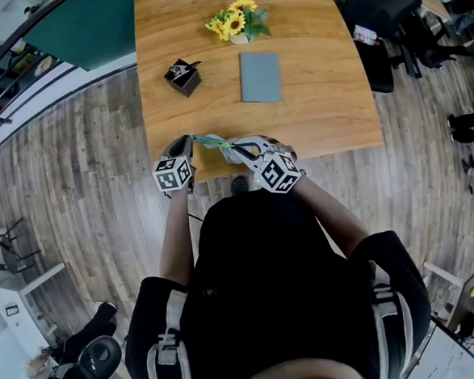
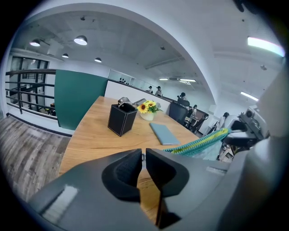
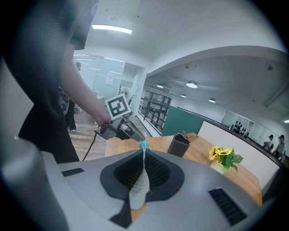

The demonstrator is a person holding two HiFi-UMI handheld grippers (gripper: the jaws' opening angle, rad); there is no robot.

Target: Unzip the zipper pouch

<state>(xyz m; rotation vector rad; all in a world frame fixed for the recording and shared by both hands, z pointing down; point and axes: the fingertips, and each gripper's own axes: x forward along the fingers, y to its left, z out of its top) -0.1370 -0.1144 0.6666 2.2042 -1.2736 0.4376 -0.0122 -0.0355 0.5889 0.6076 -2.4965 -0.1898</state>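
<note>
Hanging in the air just over the near edge of the wooden table (image 1: 322,126), the zipper pouch (image 1: 216,142) is stretched between the 2 grippers, right in front of the person's body. The left gripper (image 1: 190,139) has its jaws almost pressed together, with only a thin slit between the pads. A small grey zipper tab (image 2: 143,156) at the pouch's end sits nipped between the tips, and the pouch's teal toothed edge (image 2: 201,142) runs away from there to the right. The right gripper (image 1: 234,150) is clamped tight on the other end. In its own view a pale flap of the pouch's fabric (image 3: 139,189) stands upright between the closed pads, with a teal tip above them. The left gripper's nose (image 3: 135,135) is just beside that tip. Farther back on the table, well apart from the pouch, stand a black pen holder (image 1: 183,77) and a white pot of sunflowers (image 1: 238,22). A grey-blue notebook (image 1: 260,77) lies flat near them.
</note>
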